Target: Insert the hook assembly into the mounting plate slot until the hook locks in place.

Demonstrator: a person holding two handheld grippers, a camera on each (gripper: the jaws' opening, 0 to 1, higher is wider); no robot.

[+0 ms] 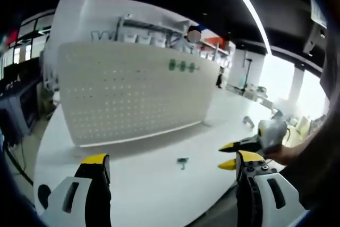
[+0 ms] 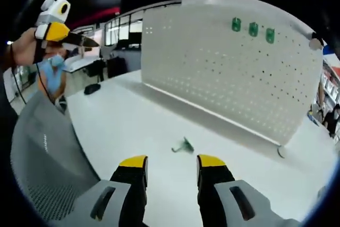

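hook assembly (image 2: 183, 145), small, green, lying loose on white table (image 2: 133, 126), well short of upright white pegboard mounting plate (image 2: 228, 73). three green hooks (image 2: 253, 28) already seated high on board, likely marking target row. right gripper (image 2: 171, 169) just behind piece, jaws parted, empty, seemingly lined up for pickup. left gripper (image 1: 169, 162) spread, empty, held back, probably keeping everything visible.

Big, open workshop hall, dark ceiling overhead with a long light strip (image 1: 249, 9) cutting across. Bright windows (image 1: 295, 86) glaring far off. Shelving (image 1: 151, 30) behind, a grey mesh chair (image 2: 45, 158) close by.
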